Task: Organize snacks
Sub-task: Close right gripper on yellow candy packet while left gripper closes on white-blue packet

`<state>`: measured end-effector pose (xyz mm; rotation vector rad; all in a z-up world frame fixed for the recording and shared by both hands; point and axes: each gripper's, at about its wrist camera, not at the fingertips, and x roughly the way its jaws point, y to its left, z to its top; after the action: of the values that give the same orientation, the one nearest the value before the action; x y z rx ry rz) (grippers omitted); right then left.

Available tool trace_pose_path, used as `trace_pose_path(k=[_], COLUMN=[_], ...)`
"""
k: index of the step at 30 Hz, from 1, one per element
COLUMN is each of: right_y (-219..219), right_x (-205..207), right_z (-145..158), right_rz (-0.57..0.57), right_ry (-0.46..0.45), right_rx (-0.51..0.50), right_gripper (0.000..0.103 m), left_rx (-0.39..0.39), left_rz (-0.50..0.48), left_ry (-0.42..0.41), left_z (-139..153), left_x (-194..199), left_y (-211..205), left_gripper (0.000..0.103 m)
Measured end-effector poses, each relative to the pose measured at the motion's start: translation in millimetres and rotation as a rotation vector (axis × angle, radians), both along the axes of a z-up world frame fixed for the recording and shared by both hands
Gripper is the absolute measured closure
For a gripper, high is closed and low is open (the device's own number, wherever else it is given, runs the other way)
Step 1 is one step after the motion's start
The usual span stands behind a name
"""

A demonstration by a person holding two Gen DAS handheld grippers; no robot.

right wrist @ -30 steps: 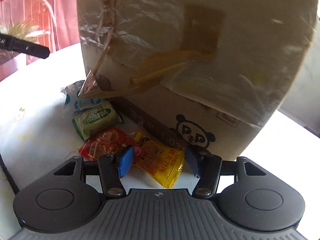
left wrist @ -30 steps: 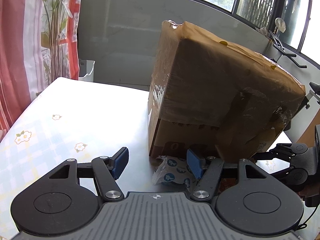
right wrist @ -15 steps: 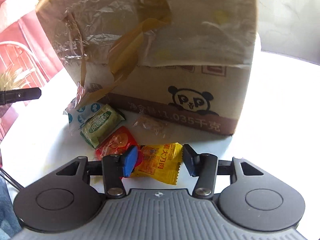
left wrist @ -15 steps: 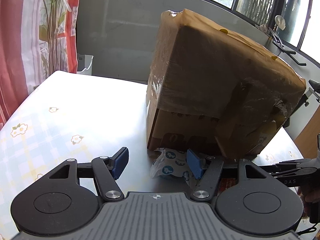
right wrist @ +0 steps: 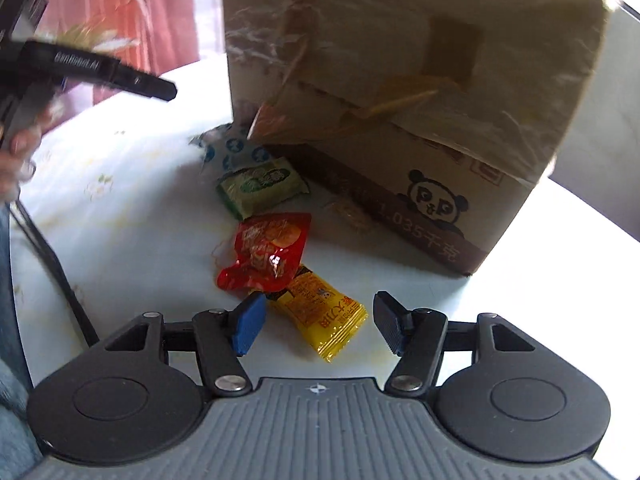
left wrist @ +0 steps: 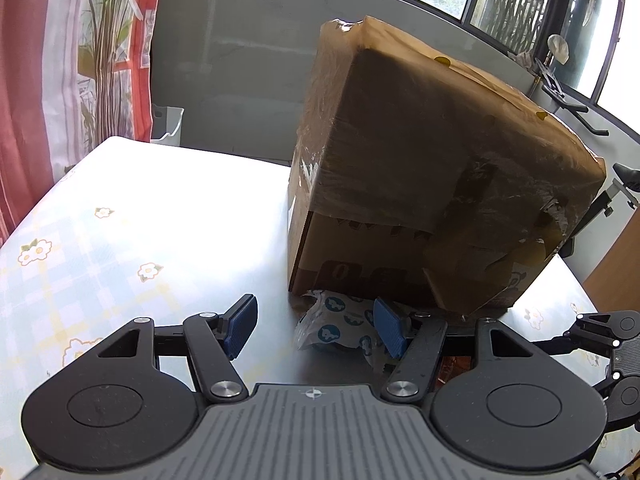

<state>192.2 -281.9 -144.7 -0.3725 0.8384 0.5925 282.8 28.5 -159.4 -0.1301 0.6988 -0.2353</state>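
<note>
Since a moment ago your right hand-held gripper (right wrist: 316,326), spread, swung back over the crinkly yellow snack packet (right wrist: 320,314) on the surface beside the brown cardboard box (right wrist: 400,92); light, slippery—pinch mid-body.

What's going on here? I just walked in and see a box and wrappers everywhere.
A person with a handheld gripper in each hand is sorting snacks beside a cardboard box on the table. The right gripper, jaws open, hovers over a yellow packet, with a red packet and a green packet beyond. The left gripper, also open, faces a blue-dotted white packet. Nothing is grasped.
</note>
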Motion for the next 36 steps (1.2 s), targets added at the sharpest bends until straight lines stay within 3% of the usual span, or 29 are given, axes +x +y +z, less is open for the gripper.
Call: trace_pose_path(k=[4, 8, 10, 13, 17, 22, 27, 33, 36], right_y=[15.6, 12.8, 7.4, -4.4, -16.4, -28.5, -38.7, -41.1, -44.1], right_x=[2.7, 17.7, 25.5, 29.9, 20.5, -0.6, -8.2, -18.2, -20.0], right_z=[-19.5, -23.1, -24.6, -22.9, -23.2, -20.8, -25.8, -31.4, -34.6], right_rz=[0.167, 0.177, 0.143, 0.038, -0.018, -0.121, -0.263, -0.325, -0.333], right_ry=[-0.047, -0.004, 0.065, 0.115, 0.142, 0.058, 0.023, -0.033, -0.050], right_rx=[-0.116, -0.048, 0.021, 0.114, 0.180, 0.149, 0.236, 0.289, 0.311], right_gripper=[0.040, 0.043, 0.049, 0.067, 0.069, 0.069, 0.069, 0.069, 0.069], left_rx=[0.003, 0.008, 0.007, 0.009, 0.022, 0.047, 0.100, 0.140, 0.147], left_rz=[-0.006, -0.013, -0.014, -0.026, -0.052, -0.100, -0.111, -0.107, -0.105], left_ry=[0.003, 0.009, 0.015, 0.024, 0.046, 0.070, 0.088, 0.100, 0.087], left_z=[0.4, -0.9, -2.1, -4.7, -11.7, -22.4, -36.4, -50.7, -51.1], left_x=[-1.9, -2.1, -1.1, -0.3, 3.9, 18.2, 42.0, 53.9, 47.4], left_y=[-0.9, -1.1, -1.1, -3.5, -11.1, -29.9, -47.8, -56.5, -54.1], left_gripper=[0.036, 0.036, 0.036, 0.036, 0.036, 0.036, 0.035, 0.031, 0.036])
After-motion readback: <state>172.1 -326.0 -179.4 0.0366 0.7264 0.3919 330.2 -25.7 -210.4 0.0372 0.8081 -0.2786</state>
